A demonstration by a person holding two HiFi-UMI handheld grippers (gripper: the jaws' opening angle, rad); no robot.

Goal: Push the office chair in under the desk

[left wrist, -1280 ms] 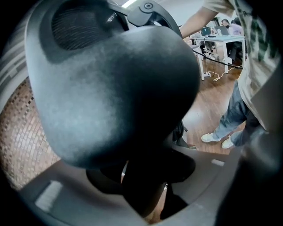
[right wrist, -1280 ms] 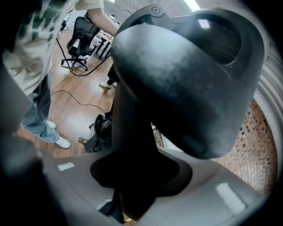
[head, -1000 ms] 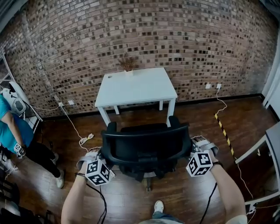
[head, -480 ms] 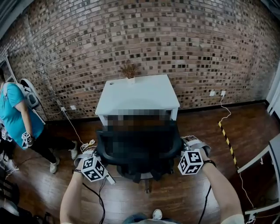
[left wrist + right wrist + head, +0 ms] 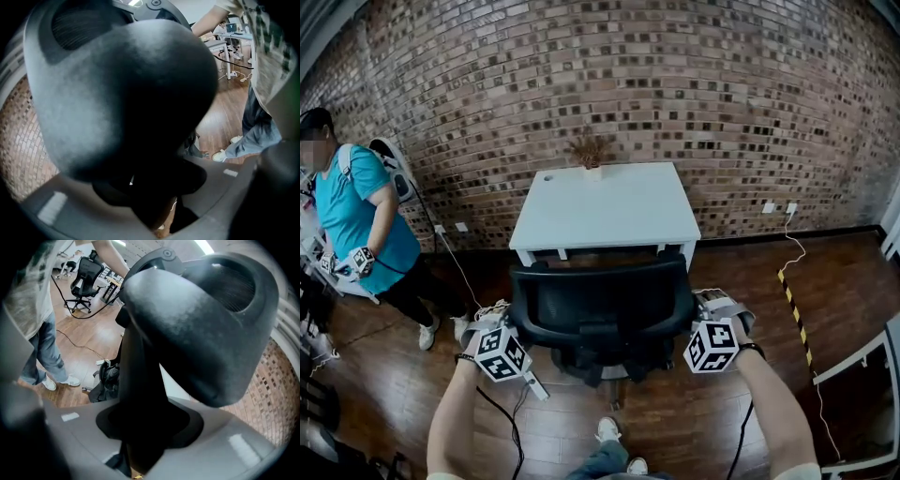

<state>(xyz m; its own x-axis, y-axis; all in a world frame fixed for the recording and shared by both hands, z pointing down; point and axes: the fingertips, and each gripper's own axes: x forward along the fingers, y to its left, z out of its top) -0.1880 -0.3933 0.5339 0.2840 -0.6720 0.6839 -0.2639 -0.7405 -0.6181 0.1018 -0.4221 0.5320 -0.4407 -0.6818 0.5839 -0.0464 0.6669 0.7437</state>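
The black office chair stands with its back towards me, its seat reaching the front edge of the white desk at the brick wall. My left gripper is at the left edge of the backrest and my right gripper at the right edge. In the left gripper view a dark chair frame bar runs down between the jaws of the left gripper. The right gripper view shows the same: a black bar sits between the jaws of the right gripper. Both look shut on the chair frame.
A person in a teal shirt stands at the left by a rack. A dried plant stands at the desk's far edge. A white cable and power strip lie left of the chair. Yellow-black tape marks the floor on the right.
The chair and both grippers have moved forward, so the chair now reaches the desk's front edge. The person at the left has stepped further into view.
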